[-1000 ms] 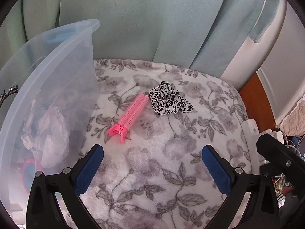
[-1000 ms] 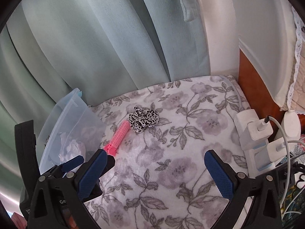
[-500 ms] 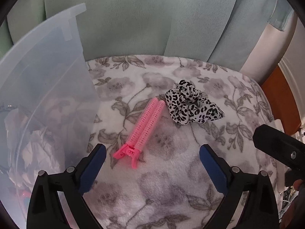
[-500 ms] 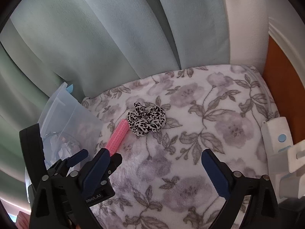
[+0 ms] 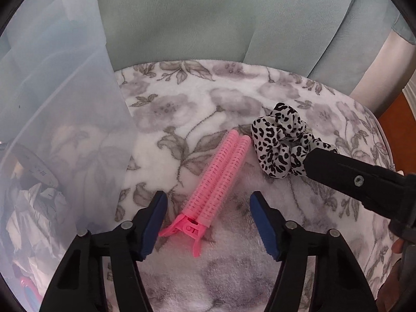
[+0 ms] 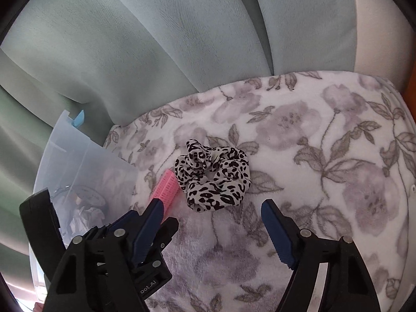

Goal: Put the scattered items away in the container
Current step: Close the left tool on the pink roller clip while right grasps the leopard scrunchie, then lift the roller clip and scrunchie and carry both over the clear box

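Note:
A pink hair-roller clip lies on the floral blanket, its hinged end between the open fingers of my left gripper, which is low over it and holds nothing. A black-and-white leopard scrunchie lies just right of the clip and also shows in the left wrist view. My right gripper is open and empty, just short of the scrunchie. The clear plastic container stands at the left with several items inside. The pink clip is partly hidden behind my right gripper's left finger.
Pale green curtains hang behind the blanket's far edge. An orange-brown wooden surface borders the blanket at the right. The container sits at the blanket's left side, close to my left gripper.
Both grippers moved forward and down toward the items. The left gripper's fingers have narrowed and now flank the pink clip's hinged end. The right gripper has come close to the scrunchie.

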Demonstrator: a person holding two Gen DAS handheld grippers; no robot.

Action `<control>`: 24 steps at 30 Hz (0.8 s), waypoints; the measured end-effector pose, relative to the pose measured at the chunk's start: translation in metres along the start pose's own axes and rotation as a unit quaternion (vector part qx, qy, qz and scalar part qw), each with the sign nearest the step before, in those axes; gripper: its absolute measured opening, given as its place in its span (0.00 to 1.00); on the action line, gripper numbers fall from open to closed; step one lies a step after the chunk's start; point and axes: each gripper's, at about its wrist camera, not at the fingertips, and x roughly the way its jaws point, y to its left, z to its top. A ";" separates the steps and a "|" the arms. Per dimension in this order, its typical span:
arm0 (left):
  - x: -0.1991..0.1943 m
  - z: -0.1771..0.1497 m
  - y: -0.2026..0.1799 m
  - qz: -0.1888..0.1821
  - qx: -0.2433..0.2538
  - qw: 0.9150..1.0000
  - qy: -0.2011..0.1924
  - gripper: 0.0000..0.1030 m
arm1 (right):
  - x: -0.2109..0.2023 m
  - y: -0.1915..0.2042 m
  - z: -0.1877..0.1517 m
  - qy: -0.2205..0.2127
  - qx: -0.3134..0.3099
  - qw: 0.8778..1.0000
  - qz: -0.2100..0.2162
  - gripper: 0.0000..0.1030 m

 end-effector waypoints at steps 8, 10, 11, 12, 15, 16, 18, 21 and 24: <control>0.007 0.003 0.002 0.002 -0.004 1.000 0.003 0.47 | 0.023 0.004 0.007 0.016 -0.001 1.000 -0.002 0.63; 0.007 0.003 0.002 0.004 -0.002 1.000 0.001 0.42 | 0.026 0.004 0.008 0.019 0.003 1.000 -0.004 0.59; 0.006 0.003 0.001 0.005 -0.002 1.000 0.001 0.40 | 0.027 0.003 0.008 0.020 0.006 1.000 -0.005 0.57; 0.006 0.003 0.001 0.005 -0.001 1.000 0.000 0.37 | 0.027 0.002 0.009 0.020 0.010 1.000 -0.007 0.53; 0.005 0.003 0.000 0.007 -0.001 1.000 0.000 0.33 | 0.027 -0.001 0.009 0.020 0.019 1.000 -0.006 0.46; 0.004 0.003 0.000 0.008 -0.001 1.000 0.001 0.32 | 0.026 -0.001 0.009 0.019 0.022 1.000 -0.005 0.44; 0.002 0.003 0.001 0.009 -0.002 1.000 0.001 0.28 | 0.024 -0.002 0.009 0.017 0.026 1.000 -0.004 0.37; -0.001 0.003 0.003 0.006 -0.005 1.000 0.002 0.27 | 0.019 -0.002 0.009 0.014 0.032 0.999 0.002 0.26; -0.007 0.002 0.003 0.006 -0.005 1.000 0.000 0.27 | 0.011 0.001 0.006 0.008 0.032 0.999 0.006 0.24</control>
